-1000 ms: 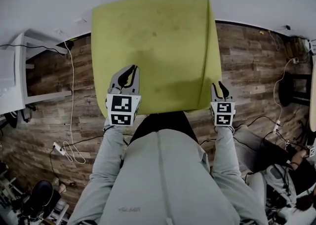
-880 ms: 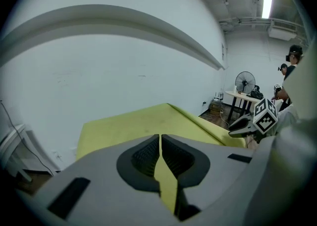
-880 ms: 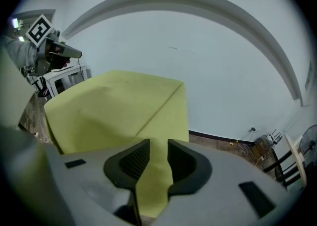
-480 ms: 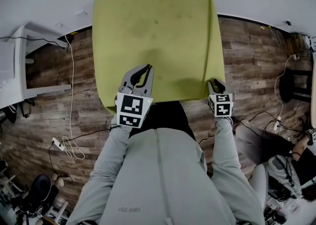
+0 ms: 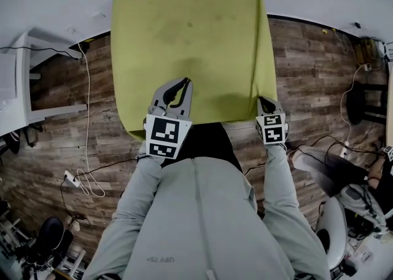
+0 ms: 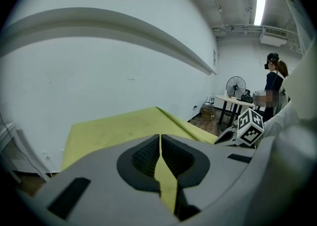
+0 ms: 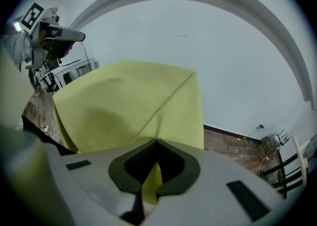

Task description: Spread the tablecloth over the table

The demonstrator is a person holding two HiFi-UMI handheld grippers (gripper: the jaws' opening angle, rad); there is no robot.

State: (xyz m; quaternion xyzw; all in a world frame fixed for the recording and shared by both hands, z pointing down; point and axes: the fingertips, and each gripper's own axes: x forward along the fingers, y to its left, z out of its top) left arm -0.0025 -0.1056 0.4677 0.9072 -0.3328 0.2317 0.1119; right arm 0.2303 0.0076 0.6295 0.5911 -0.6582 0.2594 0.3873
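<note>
Pinching the near edge of the yellow-green tablecloth (image 5: 184,45), my left gripper (image 5: 182,83), its jaws having just been closing, and my right gripper (image 5: 264,101) both clamped fabric; the cloth lay draped over the worktop.

Matt, smooth cloth tablecloth (image 5: 190,45); matt wood-plank floor (image 5: 307,70)

Lab-like room: loose cables (image 5: 87,125), plank floor (image 5: 307,76), ceiling strip light (image 6: 259,4)
</note>
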